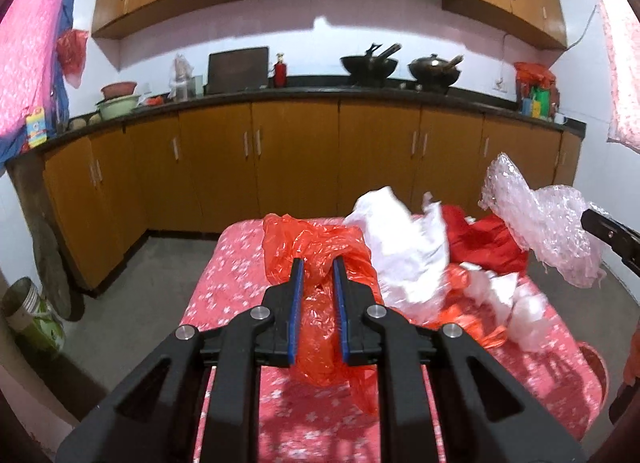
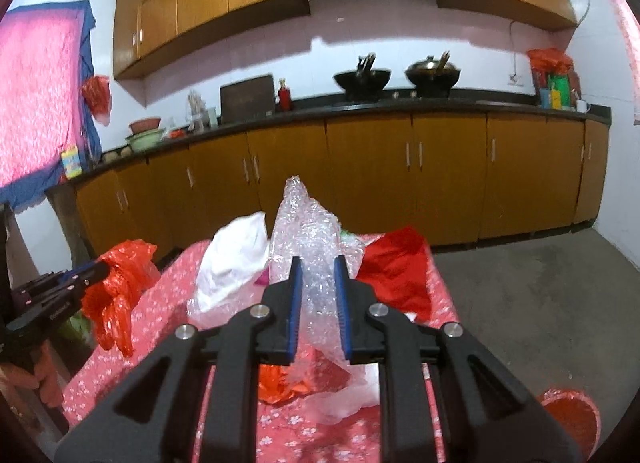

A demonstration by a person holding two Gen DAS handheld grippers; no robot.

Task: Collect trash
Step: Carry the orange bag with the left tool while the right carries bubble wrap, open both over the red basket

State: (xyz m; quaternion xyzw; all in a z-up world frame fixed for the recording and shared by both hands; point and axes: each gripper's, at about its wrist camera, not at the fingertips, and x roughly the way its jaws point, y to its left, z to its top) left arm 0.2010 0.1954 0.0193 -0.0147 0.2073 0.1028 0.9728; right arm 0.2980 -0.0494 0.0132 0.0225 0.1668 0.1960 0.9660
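My left gripper is shut on an orange plastic bag and holds it above the pink flowered table; it also shows in the right wrist view. My right gripper is shut on clear bubble wrap, lifted above the table; the wrap shows at the right of the left wrist view. White plastic, red plastic and more scraps lie on the table.
A red bin stands on the floor right of the table. Wooden cabinets and a counter with woks run along the back wall. A green bucket stands at the left.
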